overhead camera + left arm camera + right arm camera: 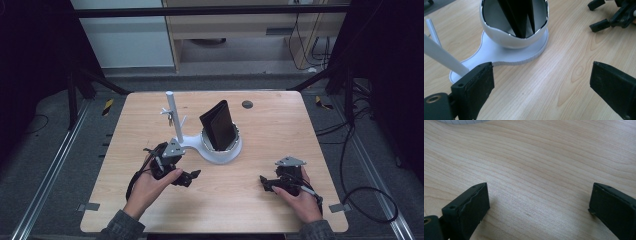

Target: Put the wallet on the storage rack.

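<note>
Black wallet (218, 125) stands folded and upright in the white cup (232, 148); my left claw (189, 178) and right claw (266, 183) gape empty.

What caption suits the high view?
Two hand-held grippers, left and right, rest open beside a black wallet in a white bowl stand.

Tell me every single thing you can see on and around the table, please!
table: one, light wood, middle of the high view
stand: one, white, flat base with a bowl and an upright post, table centre
post: one, white, left end of the stand, small pegs on it
wallet: one, black, folded, standing tilted in the bowl
round plug: one, dark, far side of the table top
cables: several, black, floor at the right
left gripper: one, black, near the stand, open, nothing between the jaws
right gripper: one, black, near right part of the table, open, empty
hands: two, one on each gripper
</note>
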{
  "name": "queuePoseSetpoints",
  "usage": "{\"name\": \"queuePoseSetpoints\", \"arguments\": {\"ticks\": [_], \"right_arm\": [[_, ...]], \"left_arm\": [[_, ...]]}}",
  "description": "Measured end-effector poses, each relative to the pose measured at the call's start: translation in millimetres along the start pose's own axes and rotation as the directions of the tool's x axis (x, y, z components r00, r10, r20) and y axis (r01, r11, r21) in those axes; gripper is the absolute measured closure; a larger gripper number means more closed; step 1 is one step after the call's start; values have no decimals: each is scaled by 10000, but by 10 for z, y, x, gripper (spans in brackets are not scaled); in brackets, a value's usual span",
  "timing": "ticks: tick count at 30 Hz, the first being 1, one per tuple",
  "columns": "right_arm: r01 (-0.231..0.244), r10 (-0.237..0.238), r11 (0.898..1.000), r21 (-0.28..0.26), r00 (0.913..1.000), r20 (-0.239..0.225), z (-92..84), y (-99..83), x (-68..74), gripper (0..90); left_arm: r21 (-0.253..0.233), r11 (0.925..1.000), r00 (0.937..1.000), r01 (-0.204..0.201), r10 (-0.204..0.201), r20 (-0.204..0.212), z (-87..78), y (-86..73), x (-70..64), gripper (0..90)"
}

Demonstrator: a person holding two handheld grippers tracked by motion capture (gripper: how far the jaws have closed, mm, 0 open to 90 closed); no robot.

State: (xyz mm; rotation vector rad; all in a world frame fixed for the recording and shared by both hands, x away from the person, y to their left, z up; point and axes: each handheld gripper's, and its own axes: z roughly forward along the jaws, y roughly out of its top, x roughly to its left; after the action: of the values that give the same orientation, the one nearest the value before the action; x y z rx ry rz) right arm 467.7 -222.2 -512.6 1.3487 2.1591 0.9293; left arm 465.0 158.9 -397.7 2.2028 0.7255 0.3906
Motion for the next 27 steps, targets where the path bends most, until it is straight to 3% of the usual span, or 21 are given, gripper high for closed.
{"name": "queuePoseSetpoints", "arguments": {"ticks": [10,21,27], "right_arm": [[-6,6,10000,-1,10000,-9,-1,0,1,30],[-20,20,10000,0,10000,-10,-2,-1,2,30],[-18,18,10000,1,10000,-5,-1,-1,1,30]], "left_arm": [[449,9990,9995,-84,98,-306,52,-190,32,55],[678,9968,9966,424,-374,-735,78,-540,175,55],[559,9950,9892,823,-747,-1260,71,-726,329,56]]}}
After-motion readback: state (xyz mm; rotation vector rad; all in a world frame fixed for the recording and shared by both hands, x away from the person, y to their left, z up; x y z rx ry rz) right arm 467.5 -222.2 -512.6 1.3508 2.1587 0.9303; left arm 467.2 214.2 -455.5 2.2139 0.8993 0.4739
